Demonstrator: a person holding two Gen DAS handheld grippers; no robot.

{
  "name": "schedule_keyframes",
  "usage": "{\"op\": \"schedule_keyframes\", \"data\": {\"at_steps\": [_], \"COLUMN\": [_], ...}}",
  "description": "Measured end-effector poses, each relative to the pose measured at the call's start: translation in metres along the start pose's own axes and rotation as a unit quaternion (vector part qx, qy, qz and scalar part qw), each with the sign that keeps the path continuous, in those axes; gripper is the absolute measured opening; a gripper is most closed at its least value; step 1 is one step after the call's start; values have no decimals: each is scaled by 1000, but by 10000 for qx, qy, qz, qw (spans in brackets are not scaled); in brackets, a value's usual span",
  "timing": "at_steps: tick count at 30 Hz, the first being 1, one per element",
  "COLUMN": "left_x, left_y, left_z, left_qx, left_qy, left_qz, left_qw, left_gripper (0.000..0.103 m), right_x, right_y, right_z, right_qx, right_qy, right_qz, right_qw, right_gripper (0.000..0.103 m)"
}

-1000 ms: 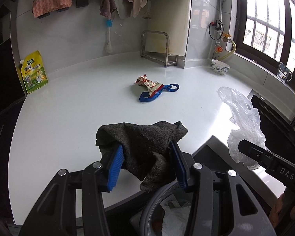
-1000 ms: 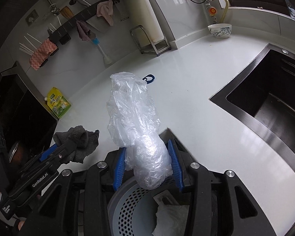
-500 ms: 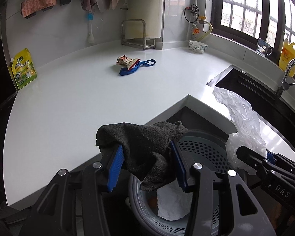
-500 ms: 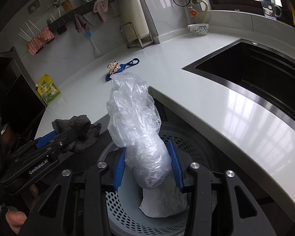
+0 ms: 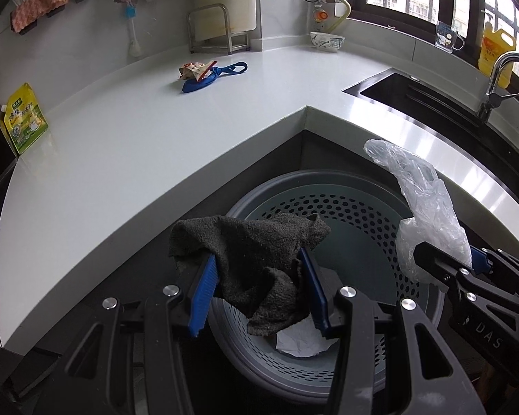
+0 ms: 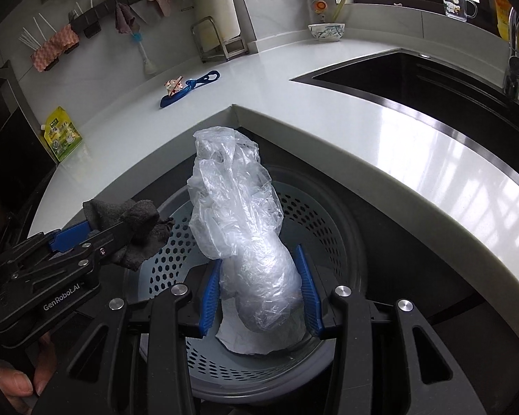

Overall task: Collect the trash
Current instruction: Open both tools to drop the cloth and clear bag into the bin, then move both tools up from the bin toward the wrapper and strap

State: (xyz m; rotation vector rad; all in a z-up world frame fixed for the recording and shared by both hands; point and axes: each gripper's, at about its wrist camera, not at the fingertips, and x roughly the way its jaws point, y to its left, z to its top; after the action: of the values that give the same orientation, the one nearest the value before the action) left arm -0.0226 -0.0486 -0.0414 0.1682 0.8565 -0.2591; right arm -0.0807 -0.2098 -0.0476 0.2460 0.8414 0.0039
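Pinching a dark grey rag (image 5: 256, 263) between its blue pads, the left gripper (image 5: 257, 290) sits at the lower centre of the left wrist view, jaws closed on the cloth, which droops over the near rim of a grey perforated trash bin (image 5: 356, 207). A crumpled white sheet of paper (image 5: 301, 344) lies at the bottom of the bin.

At the right edge of that view the right gripper (image 5: 443, 266) is clamped on a clear crumpled plastic bag (image 5: 422, 204), whose loose end rises toward the upper right. In the right wrist view the same bag (image 6: 238, 221) stands upright between the blue pads at the frame's centre, above the bin's opening (image 6: 311, 214), with the left gripper (image 6: 86, 238) and its rag (image 6: 135, 224) at the left.

Farther back, in the upper centre of the left wrist view, a snack wrapper (image 5: 195, 69) lies on the white countertop (image 5: 121, 145), touching a blue strap-like item (image 5: 214, 76). A yellow-green pouch (image 5: 24, 121) leans at the far left, and a black sink (image 5: 432, 103) fills the upper right.
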Motion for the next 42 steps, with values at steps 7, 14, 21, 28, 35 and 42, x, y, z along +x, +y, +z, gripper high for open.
{"op": "schedule_keyframes", "data": {"at_steps": [7,14,21,28,35,42], "left_x": [15,23,25,20,17,16], "left_y": [2,6,9,10,11,13], "left_z": [-4,-7,-6,-6,-6,-6], "left_qx": [-28,-82,-124,-134,-122,-126], "left_qy": [197,311,286,166,146,151], "left_qz": [37,70,122,224,254,259], "left_qw": [9998,9995,9994,9995,9995,9995], "left_gripper": [46,49,52,66,68,69], "right_x": [9,20,20,13,10,8], "right_y": [3,6,10,11,11,8], "right_z": [-4,-11,-13,-12,-12,-11], "right_qx": [-175,-272,-436,-490,-532,-520], "right_qy": [54,200,149,-38,-59,-94], "right_qz": [-320,-403,-488,-581,-619,-620], "right_qw": [9993,9986,9977,9971,9966,9967], "right_gripper": [40,40,41,65,67,67]}}
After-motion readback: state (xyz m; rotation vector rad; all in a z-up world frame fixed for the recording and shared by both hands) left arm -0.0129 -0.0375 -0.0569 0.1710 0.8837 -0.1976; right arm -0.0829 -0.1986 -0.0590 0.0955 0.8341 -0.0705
